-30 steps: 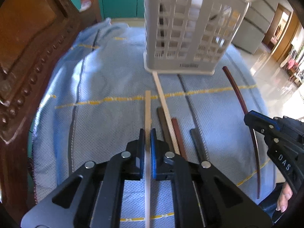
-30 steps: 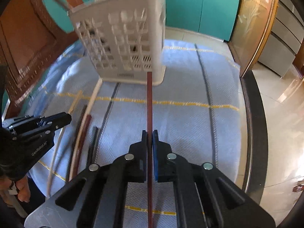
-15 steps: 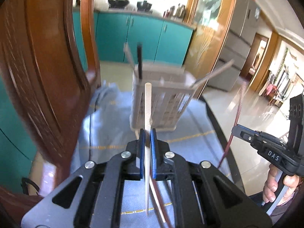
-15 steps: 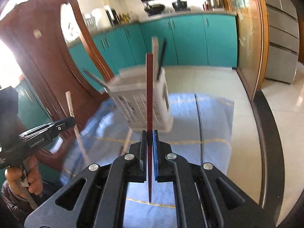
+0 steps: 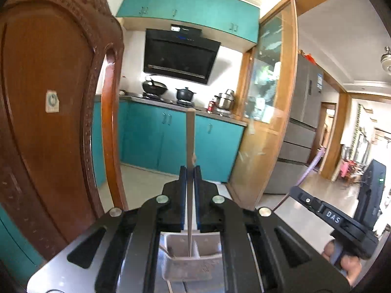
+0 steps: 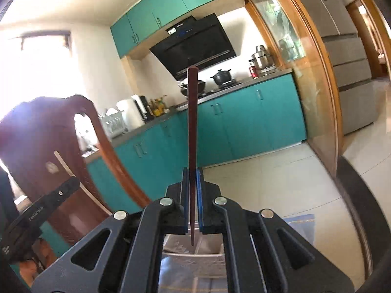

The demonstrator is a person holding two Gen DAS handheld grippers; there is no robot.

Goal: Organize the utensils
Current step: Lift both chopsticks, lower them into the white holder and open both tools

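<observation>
The left gripper [image 5: 190, 171] is clamped on a pale, light-wood chopstick [image 5: 190, 136]. The stick stands nearly upright between the blue pads: its blunt top rises well above the fingertips, and its thin lower end hangs down behind them. Below the gripper, seen through the gap in its frame, sits a white plastic utensil basket [image 5: 188, 266] with an inner divider. The chopstick's lower tip hangs over the basket's opening, near the divider; whether it touches the basket cannot be told.

The right gripper [image 6: 191, 173] is clamped on a dark reddish-brown wooden chopstick [image 6: 191, 122], also held nearly upright, with its squared top far above the fingertips and its pointed end below them. The same white basket [image 6: 190, 246] lies beneath this gripper, and the dark stick's tip hangs above its rim. A patch of blue cloth [image 6: 301, 222] shows low to the right of this gripper.

Each gripper appears in the other's view. From the left wrist, the right gripper [image 5: 295, 191] is low on the right, with a blurred stick rising from it. From the right wrist, the left gripper [image 6: 73, 183] is low on the left, held by a hand [image 6: 31, 266], with its pale stick slanting upward.

A carved brown wooden chair back [image 5: 48, 97] stands to the left of both grippers. Ahead are teal kitchen cabinets [image 5: 156, 141] and a black range hood [image 5: 180, 56].
</observation>
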